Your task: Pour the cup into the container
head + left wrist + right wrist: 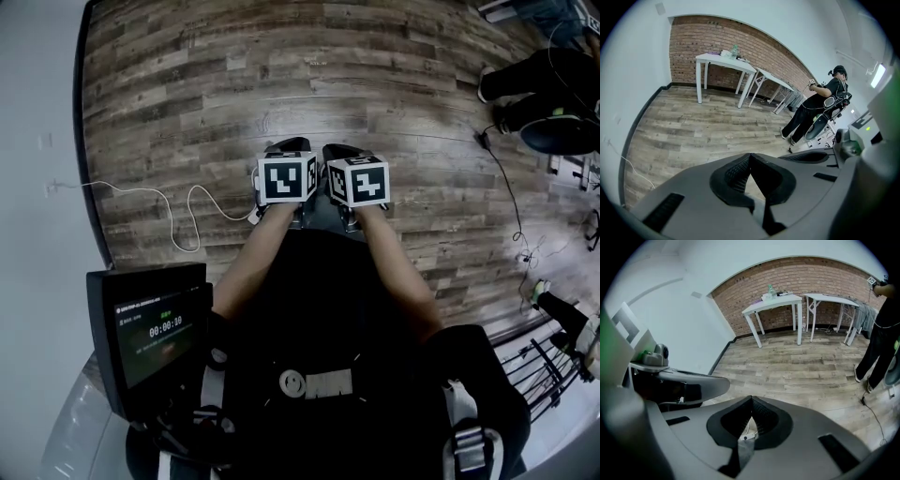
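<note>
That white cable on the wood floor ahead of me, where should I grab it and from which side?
Probably at the rounded bend of the white cable, coming straight down from above with the jaws across the cord. It lies flat on the floor, so nothing reaches under it from the side. The left gripper and right gripper are shut; open one first.

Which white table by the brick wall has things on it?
The table nearest the room's corner: a greenish bottle and a few small items stand on it. The folding table beside it looks bare.
</note>
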Demonstrator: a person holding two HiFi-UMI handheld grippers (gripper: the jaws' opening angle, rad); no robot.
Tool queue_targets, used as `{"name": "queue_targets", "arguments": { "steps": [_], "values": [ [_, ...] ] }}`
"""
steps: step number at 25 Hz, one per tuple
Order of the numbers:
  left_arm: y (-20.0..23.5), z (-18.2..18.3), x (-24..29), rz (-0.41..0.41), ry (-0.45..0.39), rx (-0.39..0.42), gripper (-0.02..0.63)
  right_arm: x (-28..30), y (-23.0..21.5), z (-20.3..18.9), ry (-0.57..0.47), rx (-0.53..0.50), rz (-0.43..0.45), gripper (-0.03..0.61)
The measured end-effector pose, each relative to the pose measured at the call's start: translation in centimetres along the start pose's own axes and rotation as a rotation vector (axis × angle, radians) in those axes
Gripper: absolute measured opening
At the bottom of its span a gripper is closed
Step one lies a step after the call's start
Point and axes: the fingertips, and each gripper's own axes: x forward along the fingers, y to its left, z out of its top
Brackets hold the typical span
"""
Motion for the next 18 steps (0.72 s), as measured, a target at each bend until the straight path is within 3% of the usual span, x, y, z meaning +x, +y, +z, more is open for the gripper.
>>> {"name": "queue_targets", "arguments": {
  "steps": [7,18],
  "values": [
    [-1.2,2.2,1.5,-0.005,-0.001,0.020,0.000,0.7,-1.5,2.3,-0.007,-0.009,0.023,0.005],
    [-3.2,14.4,6.9,0.083,0.005,0.042,0.000,2.7,-7.6,11.9,0.001,-0.021,0.128,0.005]
  ]
}}
